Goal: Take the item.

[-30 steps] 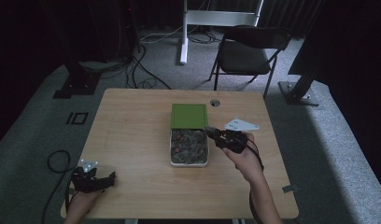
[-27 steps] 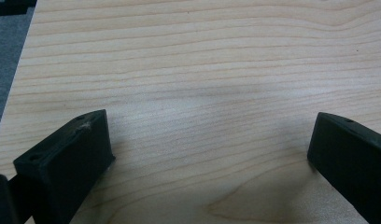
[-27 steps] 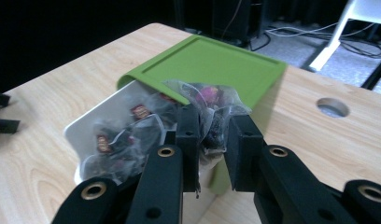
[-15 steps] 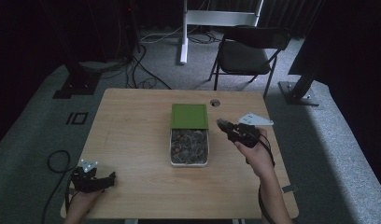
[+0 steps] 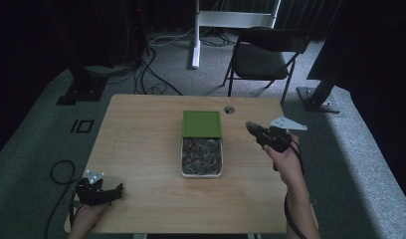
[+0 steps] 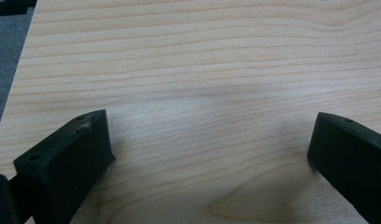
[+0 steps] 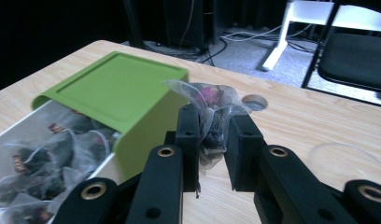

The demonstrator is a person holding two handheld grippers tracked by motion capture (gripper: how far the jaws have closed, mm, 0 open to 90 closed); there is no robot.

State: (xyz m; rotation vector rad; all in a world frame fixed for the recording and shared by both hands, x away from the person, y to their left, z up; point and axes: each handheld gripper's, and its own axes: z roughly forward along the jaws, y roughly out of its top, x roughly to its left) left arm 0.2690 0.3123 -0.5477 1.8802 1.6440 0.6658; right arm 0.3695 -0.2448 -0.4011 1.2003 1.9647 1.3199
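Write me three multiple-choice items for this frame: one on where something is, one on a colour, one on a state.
1. Where does the box of sachets sit on the table?
A. near the middle
B. at the near left corner
C. on the chair

2. What colour is the lid slid partway off the box?
A. red
B. green
C. white

3. How is the right hand-held gripper?
A. open over the box
B. shut on nothing
C. shut on a clear sachet

Answers:
1 A, the high view shows the box near the table's middle.
2 B, the lid is green in the high view and the right gripper view.
3 C, the right gripper view shows the clear sachet pinched between its jaws, to the right of the box.
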